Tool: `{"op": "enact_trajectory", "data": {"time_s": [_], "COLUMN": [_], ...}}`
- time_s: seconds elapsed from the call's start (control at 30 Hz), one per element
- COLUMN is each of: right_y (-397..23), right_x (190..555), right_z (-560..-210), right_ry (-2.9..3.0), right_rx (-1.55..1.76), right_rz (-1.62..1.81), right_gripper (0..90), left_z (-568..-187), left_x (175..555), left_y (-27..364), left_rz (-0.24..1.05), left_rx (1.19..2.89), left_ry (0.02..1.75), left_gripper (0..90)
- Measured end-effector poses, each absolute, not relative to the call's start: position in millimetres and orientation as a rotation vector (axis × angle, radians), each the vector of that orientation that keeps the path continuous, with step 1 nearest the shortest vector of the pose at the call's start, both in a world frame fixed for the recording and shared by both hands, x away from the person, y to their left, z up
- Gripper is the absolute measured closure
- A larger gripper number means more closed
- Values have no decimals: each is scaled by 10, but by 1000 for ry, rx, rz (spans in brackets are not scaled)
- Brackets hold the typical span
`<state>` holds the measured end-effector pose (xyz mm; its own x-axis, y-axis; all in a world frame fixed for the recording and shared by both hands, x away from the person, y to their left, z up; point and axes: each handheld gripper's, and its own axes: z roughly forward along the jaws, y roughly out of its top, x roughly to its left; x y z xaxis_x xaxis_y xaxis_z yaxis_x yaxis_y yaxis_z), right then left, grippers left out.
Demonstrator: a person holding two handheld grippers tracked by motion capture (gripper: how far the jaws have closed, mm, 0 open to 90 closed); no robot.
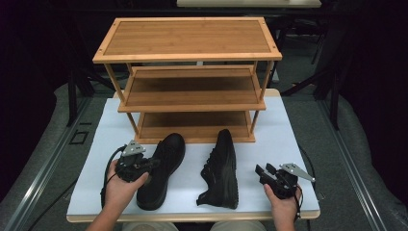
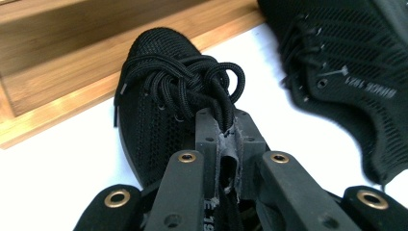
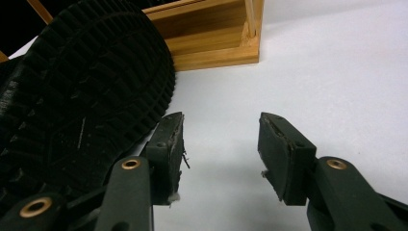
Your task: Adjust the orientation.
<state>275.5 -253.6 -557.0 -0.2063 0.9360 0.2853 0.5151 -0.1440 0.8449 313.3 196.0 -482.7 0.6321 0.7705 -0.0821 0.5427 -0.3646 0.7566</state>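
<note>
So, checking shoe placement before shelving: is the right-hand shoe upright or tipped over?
Tipped: the right shoe lies on its side, its tread facing the right gripper.

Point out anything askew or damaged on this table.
The right shoe is tipped on its side, tread facing the open right gripper, while the left shoe stands upright. The left gripper, shut on that shoe's laces, has frayed, torn pad lining.

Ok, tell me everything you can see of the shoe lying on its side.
The right-hand shoe is black, with a mesh-looking upper, black laces and small grey lettering on its side. It lies tipped on its side on the white table top, toe toward the bamboo rack, its deeply ridged black sole facing the right claw. That claw stands open beside the sole, one jaw close to its edge.
</note>
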Motion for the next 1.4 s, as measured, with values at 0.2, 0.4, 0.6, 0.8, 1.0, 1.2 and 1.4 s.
{"op": "enact_trajectory", "data": {"time_s": [0.2, 0.4, 0.6, 0.8, 1.0, 1.2, 1.4], "right_y": [-2535, -2540, -2540, -2537, -2536, -2535, -2540], "right_x": [2750, 2755, 2749, 2759, 2761, 2759, 2752], "right_z": [-5567, -5574, -5566, -5579, -5583, -5582, -5576], "right_ry": [1698, 1677, 1694, 1679, 1681, 1679, 1702], "right_rx": [1626, 1621, 1628, 1623, 1625, 1626, 1640], "right_rz": [1316, 1331, 1319, 1329, 1328, 1330, 1311], "right_gripper": [510, 509, 506, 503, 501, 498, 494], "left_z": [-4814, -4788, -4764, -4747, -4609, -4525, -4550], "left_x": [3113, 3076, 3042, 3042, 3071, 3080, 3116], "left_y": [1971, 2054, 2130, 2163, 2180, 2124, 2078], "left_rz": [363, 334, 343, 325, 278, 224, 177], "left_rx": [2095, 2122, 2159, 2181, 2166, 2240, 2294], "left_ry": [1015, 1005, 987, 981, 995, 1049, 1115], "left_gripper": [836, 835, 832, 829, 765, 672, 646]}}
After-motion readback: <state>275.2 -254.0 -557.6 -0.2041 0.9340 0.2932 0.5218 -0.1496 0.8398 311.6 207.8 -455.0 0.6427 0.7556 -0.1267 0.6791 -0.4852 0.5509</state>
